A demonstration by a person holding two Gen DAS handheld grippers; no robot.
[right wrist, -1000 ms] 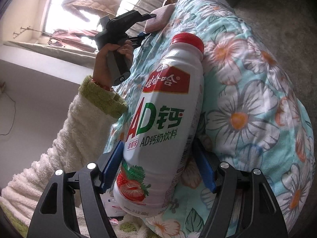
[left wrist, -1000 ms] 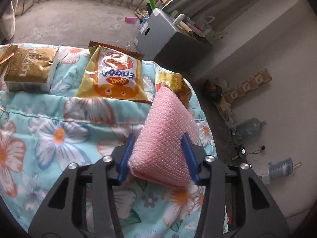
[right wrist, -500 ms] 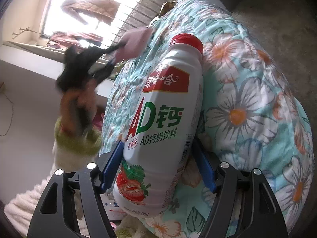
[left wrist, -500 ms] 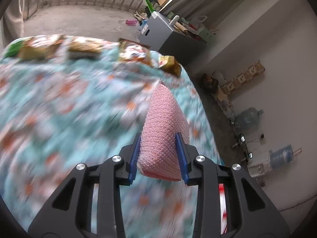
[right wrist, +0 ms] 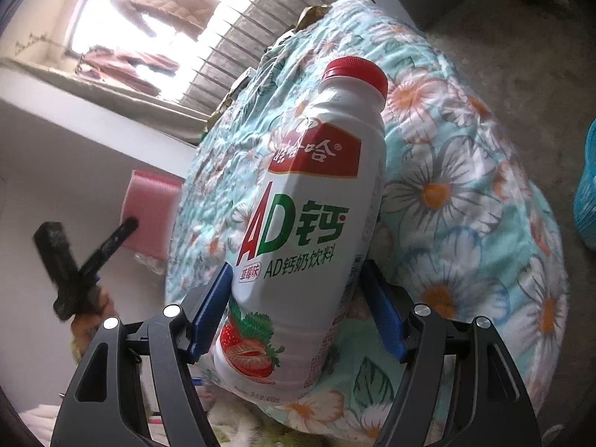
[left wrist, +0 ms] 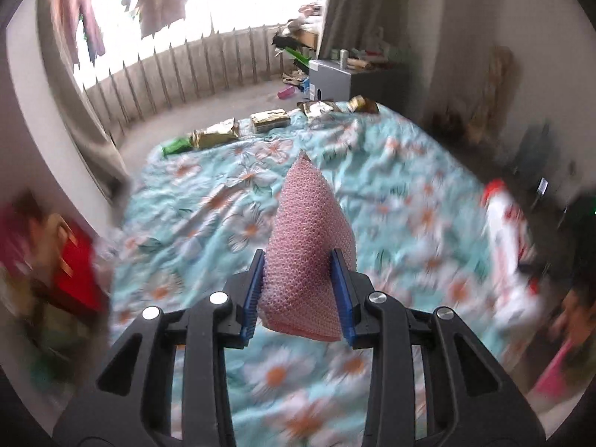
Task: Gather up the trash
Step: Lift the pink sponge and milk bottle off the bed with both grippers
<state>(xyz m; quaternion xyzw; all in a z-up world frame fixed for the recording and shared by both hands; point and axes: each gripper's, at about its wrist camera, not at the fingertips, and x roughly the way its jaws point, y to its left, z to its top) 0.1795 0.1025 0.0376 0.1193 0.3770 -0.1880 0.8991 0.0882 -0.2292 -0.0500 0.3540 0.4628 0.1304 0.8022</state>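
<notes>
Left wrist view: left gripper (left wrist: 298,294) jaws clamped on pink sponge (left wrist: 311,249), held above flowered bed (left wrist: 208,201). Soft, light, compressible; mid-body pinch suits. Right wrist view: right gripper (right wrist: 298,316) jaws closed on milk-drink bottle (right wrist: 309,223) at lower body, over bed edge. Smooth, rigid plastic, likely slippery; fill level unclear. Foil wrappers (left wrist: 268,121) remaining along far bed edge.

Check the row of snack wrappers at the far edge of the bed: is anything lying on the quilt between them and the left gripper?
Nothing visible on the floral quilt blocks the way to the wrappers. But the left gripper is shut on a pink sponge cloth, so it cannot take one until that is dropped off.
</notes>
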